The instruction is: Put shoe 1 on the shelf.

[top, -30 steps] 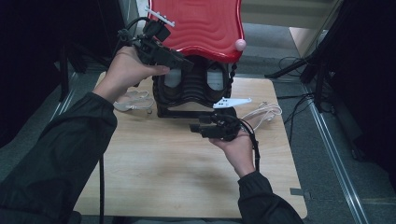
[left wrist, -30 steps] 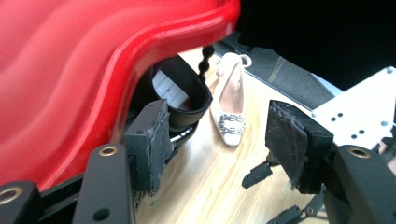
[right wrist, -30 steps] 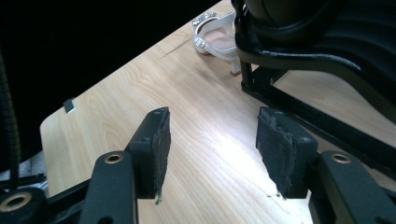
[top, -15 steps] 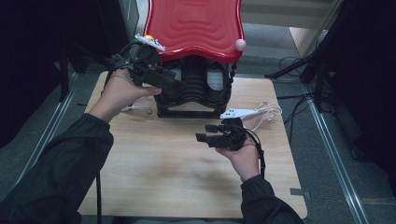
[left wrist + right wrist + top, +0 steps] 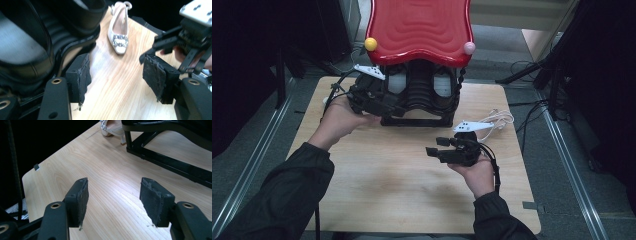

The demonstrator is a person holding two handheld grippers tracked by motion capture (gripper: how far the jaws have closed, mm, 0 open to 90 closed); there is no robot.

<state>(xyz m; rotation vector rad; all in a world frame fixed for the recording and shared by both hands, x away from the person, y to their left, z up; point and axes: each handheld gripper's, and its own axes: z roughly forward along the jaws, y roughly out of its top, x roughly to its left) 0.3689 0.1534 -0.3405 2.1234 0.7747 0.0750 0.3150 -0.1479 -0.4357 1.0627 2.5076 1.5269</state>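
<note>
The left tool (image 5: 387, 102) is held released beside the ribbed black rack (image 5: 419, 97) with its glossy, wavy red top. The right tool (image 5: 437, 148), its frayed pads spread and just widened, is held empty over the pale wood-grained tabletop (image 5: 402, 195). A cream slingback shoe (image 5: 118, 32) with a jewelled buckle lies beside the rack.

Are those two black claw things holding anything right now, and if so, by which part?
Nothing is held. The left gripper has open jaws with only bare table between them, beside the black rack. The right gripper is open too, over bare wood.
</note>
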